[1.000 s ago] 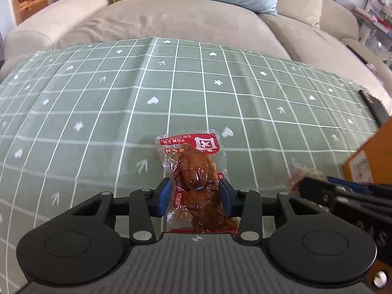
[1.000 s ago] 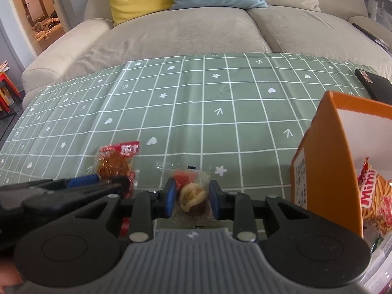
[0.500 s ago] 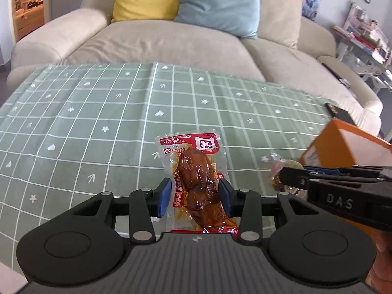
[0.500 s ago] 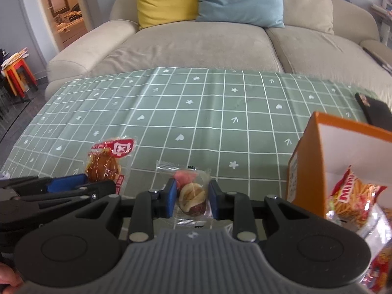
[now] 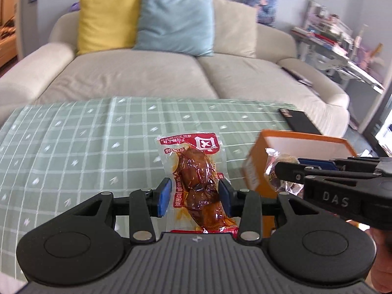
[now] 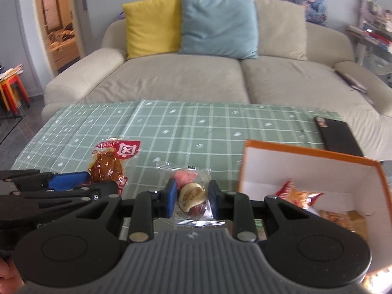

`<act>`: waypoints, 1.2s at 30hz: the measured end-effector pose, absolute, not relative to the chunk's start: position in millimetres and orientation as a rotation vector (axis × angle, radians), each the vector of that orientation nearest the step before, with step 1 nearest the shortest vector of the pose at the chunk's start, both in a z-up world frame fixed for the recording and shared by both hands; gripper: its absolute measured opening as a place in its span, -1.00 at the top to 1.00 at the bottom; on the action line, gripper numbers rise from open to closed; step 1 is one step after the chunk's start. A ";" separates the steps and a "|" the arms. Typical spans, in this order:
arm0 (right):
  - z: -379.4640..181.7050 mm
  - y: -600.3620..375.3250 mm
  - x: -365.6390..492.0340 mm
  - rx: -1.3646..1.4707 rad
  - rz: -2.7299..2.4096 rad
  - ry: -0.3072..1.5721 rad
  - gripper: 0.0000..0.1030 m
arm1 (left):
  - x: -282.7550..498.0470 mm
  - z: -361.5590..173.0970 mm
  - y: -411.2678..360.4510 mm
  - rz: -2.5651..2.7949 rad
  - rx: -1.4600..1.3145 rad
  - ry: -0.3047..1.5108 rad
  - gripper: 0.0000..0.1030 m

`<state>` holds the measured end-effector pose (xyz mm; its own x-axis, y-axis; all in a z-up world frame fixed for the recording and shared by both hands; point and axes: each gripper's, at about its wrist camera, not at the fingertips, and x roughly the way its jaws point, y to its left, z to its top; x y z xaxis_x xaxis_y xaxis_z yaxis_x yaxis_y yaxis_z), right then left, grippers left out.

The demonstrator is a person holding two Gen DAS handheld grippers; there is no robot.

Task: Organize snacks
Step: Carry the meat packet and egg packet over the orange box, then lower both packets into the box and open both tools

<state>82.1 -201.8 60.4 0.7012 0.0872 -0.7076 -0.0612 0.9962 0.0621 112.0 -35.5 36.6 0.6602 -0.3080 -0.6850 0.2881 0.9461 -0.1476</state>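
Observation:
My left gripper [image 5: 194, 196] is shut on a clear red-topped packet of brown braised meat [image 5: 196, 171] and holds it above the green checked tablecloth [image 5: 73, 147]. My right gripper [image 6: 192, 197] is shut on a clear packet of small pastries [image 6: 191, 193], also lifted. The orange box [image 6: 306, 156] with a white inside stands to the right and holds other snack packets [image 6: 299, 196]. In the left wrist view the right gripper [image 5: 289, 171] is beside the box [image 5: 306, 138]. In the right wrist view the meat packet [image 6: 110, 161] shows at left.
A black phone [image 6: 338, 137] lies on the cloth at the far right, behind the box. A beige sofa [image 6: 196, 78] with yellow, blue and beige cushions stands beyond the table. Shelves with clutter [image 5: 330, 36] stand at the far right.
Both grippers have risen from the cloth with their packets and moved right, closer to the orange box. The views now look higher, at the sofa.

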 end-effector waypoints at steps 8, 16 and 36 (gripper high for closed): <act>62.5 -259.1 73.8 0.060 -0.033 0.776 0.52 | 117.4 50.6 -107.0 -0.458 0.078 0.751 0.09; 46.0 -326.2 76.6 0.050 -0.119 0.821 0.52 | 130.1 42.8 -181.1 -0.606 0.192 0.769 0.09; -17.6 -404.0 99.4 -0.022 -0.224 1.002 0.49 | 149.3 -47.7 -272.2 -0.605 0.602 0.977 0.09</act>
